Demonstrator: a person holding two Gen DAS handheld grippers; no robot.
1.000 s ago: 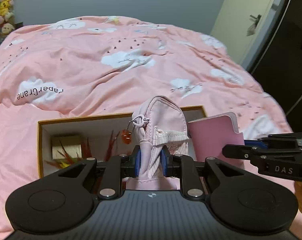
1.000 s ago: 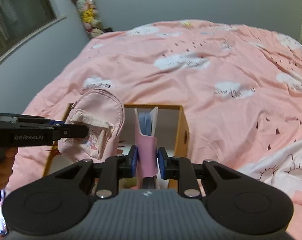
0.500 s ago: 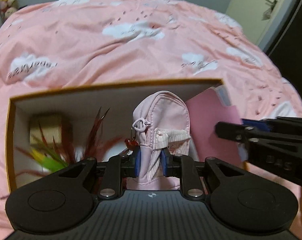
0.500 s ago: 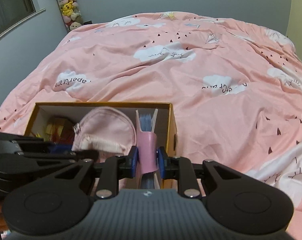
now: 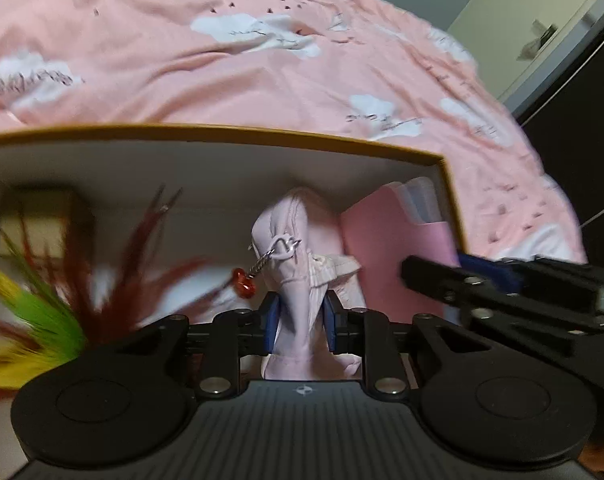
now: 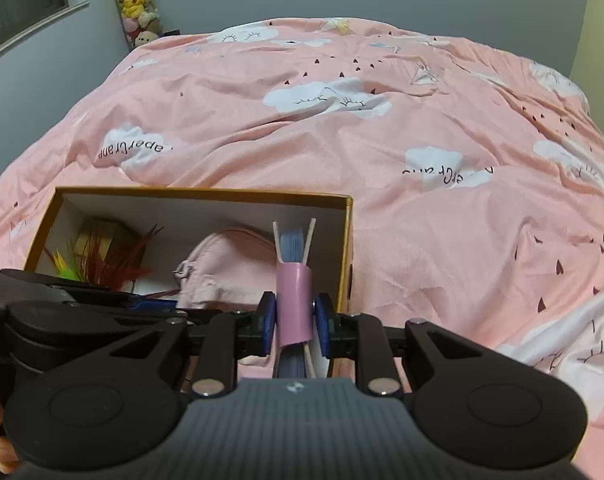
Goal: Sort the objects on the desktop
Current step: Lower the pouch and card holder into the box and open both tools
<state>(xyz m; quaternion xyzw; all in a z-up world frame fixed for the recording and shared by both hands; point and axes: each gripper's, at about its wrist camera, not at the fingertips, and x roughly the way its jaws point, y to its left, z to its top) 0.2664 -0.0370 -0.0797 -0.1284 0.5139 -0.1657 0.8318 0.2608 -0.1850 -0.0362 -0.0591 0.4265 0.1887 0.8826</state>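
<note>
An open box with a gold rim [image 5: 262, 136] and white inside lies on the bed. My left gripper [image 5: 301, 322] is lowered into it with a small pink zip pouch [image 5: 298, 240] upright between its blue pads; the jaws are opening, and the pads still touch the pouch. A red charm [image 5: 244, 280] hangs from its zip. My right gripper [image 6: 293, 320] is shut on a pink notebook [image 6: 294, 300], standing on edge at the box's right end [image 6: 347, 240], beside the pouch [image 6: 230, 264].
Red, green and yellow feathers [image 5: 42, 320] and a small gold box [image 5: 34, 220] fill the box's left part. A pink cloud-print duvet [image 6: 342, 140] covers the bed. Plush toys [image 6: 136, 0] hang at the far wall, and a door [image 5: 542, 28] stands at the right.
Both grippers have come down into the box. The pouch and the notebook now stand inside it, and the box fills far more of the left wrist view.
</note>
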